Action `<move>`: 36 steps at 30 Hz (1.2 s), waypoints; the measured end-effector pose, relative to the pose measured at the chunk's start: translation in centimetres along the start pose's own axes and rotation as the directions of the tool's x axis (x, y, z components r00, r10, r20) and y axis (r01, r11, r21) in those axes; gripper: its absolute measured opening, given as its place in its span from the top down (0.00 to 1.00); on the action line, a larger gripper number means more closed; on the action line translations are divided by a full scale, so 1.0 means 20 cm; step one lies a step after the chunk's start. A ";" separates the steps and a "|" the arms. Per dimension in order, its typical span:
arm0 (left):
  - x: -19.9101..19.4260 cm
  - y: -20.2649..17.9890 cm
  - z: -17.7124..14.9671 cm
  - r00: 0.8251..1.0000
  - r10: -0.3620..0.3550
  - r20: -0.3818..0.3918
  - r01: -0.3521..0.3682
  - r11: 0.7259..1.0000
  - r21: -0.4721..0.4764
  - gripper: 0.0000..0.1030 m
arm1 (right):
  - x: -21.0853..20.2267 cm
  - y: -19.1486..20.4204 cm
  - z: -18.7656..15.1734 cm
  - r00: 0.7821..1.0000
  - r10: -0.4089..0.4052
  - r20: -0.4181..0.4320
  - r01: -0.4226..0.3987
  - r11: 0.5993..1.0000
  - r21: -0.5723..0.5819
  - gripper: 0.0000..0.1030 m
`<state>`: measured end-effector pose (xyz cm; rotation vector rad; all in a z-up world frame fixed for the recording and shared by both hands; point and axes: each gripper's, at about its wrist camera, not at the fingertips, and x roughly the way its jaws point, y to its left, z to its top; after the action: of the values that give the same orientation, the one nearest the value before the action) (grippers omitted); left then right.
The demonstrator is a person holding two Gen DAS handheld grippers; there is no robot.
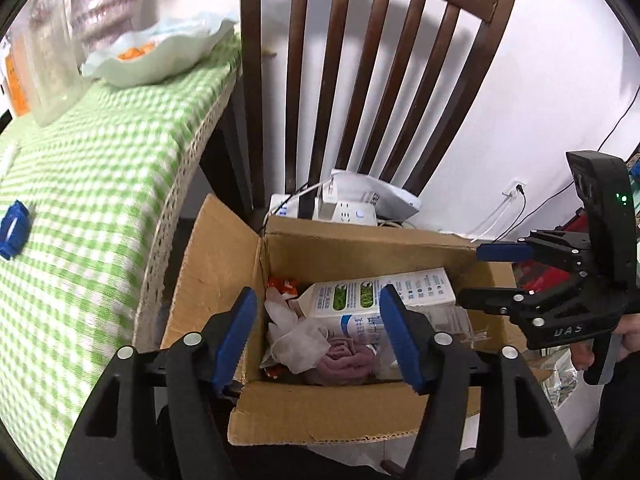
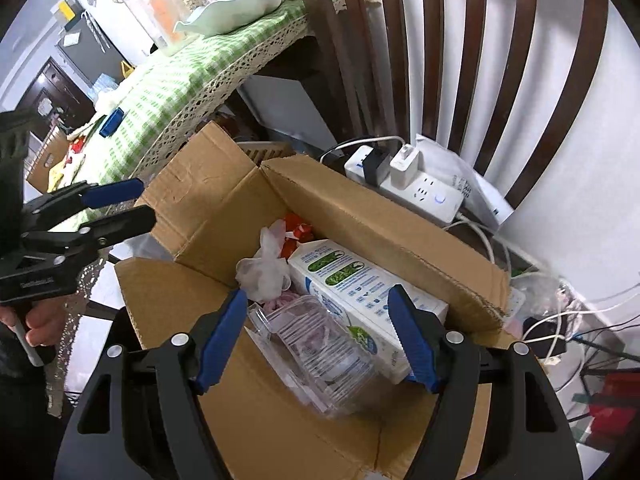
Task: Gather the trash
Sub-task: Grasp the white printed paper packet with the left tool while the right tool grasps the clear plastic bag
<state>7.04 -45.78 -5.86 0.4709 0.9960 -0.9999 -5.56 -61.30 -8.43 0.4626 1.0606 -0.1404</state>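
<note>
- While both grippers hang over the cardboard box (image 1: 304, 408), left gripper (image 1: 318, 340) has its jaws spread wide, nothing between the blue pads, nothing held.
- Right gripper (image 2: 316, 340) likewise: jaws wide apart, empty, pads touching nothing. Seen from the left wrist view it sits at the right edge, held by a hand (image 1: 592, 354).
- Left gripper shows side-on in the right wrist view at the left edge, hand (image 2: 42, 322) under it, jaws apart there too.
- Box is open-topped, flaps folded out, standing beside the desk (image 1: 92, 184) and in front of a dark wooden chair (image 1: 360, 80).
- Trash is inside the box: white milk carton (image 2: 360, 288) with green and blue print lying on its side along the far wall.
- Clear plastic container (image 2: 316, 356) lies tilted in the box on the near side, just beside the carton; touching or not, cannot tell.
- Crumpled white tissue (image 2: 262, 268) at the left of the carton, red-and-white wrapper (image 2: 294, 232) behind it in the corner.
- Pinkish crumpled item (image 1: 348, 360) lies under the tissue edge; material cannot tell.
- Desk has a green checked cloth with lace trim; on it a pale green wavy dish (image 1: 156, 56), a glass jar (image 2: 150, 4), and a small blue item (image 1: 14, 230).
- White power strip (image 2: 416, 188) with plugged chargers sits behind the box, cables trailing off to the right.
</note>
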 end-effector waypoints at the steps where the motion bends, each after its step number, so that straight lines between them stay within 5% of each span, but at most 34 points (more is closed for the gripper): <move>1: -0.02 0.00 0.00 1.000 0.002 0.011 -0.002 1.000 0.000 0.37 | -0.01 0.01 0.00 0.999 -0.042 0.008 0.042 0.999 -0.019 0.31; 3: -0.06 0.00 0.00 0.999 0.008 0.035 -0.008 1.000 0.002 0.34 | -0.02 0.04 0.01 0.992 -0.122 0.021 0.123 0.991 -0.053 0.31; 9: -0.24 0.03 0.01 0.988 0.031 0.152 -0.033 0.999 0.009 0.29 | -0.06 0.10 0.03 0.985 -0.158 0.065 0.162 0.985 -0.065 0.31; 20: -0.64 0.34 -0.08 0.922 0.175 0.346 -0.130 0.980 -0.148 0.29 | -0.20 0.38 0.24 0.950 -0.168 0.265 0.201 0.974 -0.102 0.31; 27: -0.88 0.72 -0.21 0.873 0.324 0.364 -0.200 0.920 -0.338 0.29 | -0.19 0.73 0.44 0.934 -0.072 0.350 0.163 0.958 -0.238 0.31; 31: -0.98 0.98 -0.30 0.850 0.407 0.334 -0.234 0.860 -0.453 0.29 | -0.14 0.96 0.53 0.932 -0.008 0.361 0.131 0.940 -0.316 0.31; 36: -1.07 1.27 -0.38 0.843 0.457 0.283 -0.243 0.793 -0.558 0.29 | -0.06 1.21 0.62 0.930 0.060 0.364 0.096 0.913 -0.396 0.31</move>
<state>21.63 -17.42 6.35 -0.0023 0.7102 -0.4276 11.73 -45.12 4.86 0.0380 0.6943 -0.0169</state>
